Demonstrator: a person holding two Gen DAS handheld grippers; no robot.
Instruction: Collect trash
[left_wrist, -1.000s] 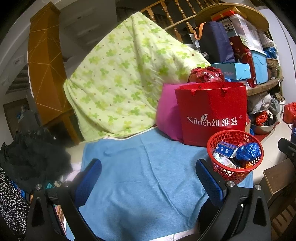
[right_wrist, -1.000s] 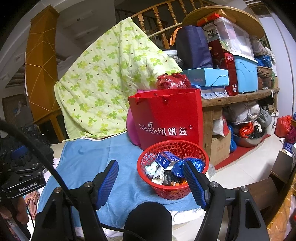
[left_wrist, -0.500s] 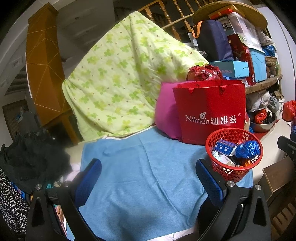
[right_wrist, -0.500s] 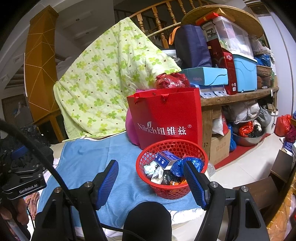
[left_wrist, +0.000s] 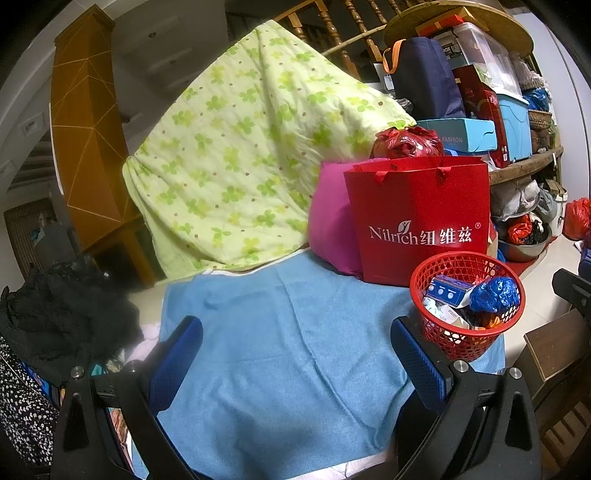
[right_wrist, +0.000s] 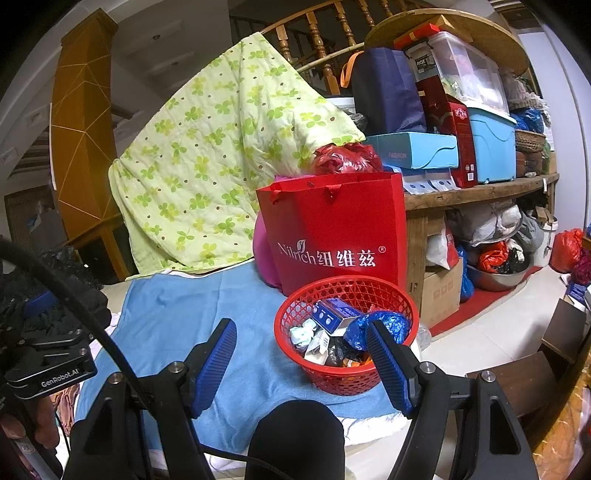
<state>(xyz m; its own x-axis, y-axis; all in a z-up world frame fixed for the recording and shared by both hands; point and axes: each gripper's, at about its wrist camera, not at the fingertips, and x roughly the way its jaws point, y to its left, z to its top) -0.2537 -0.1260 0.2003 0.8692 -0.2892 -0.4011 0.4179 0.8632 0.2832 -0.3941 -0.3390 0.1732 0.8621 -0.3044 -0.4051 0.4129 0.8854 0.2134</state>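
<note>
Red basket (right_wrist: 345, 332), lower centre of the right wrist view, holds the trash (right_wrist: 334, 325): small blue box, blue crumpled bag, wrappers. It sits on the blue cloth (left_wrist: 288, 332) just in front of the red gift bag (right_wrist: 332, 229) (probably parked there within easy reach). My right gripper (right_wrist: 301, 363) and left gripper (left_wrist: 295, 363) both stand open, empty, above the cloth; no loose trash visible on it, so collection looks finished.

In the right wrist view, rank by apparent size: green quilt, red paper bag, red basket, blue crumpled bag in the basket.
1. Green quilt
2. Red paper bag
3. Red basket, though it sits nearer the camera than the bag, so its true size is less sure
4. Blue crumpled bag, smallest
</note>
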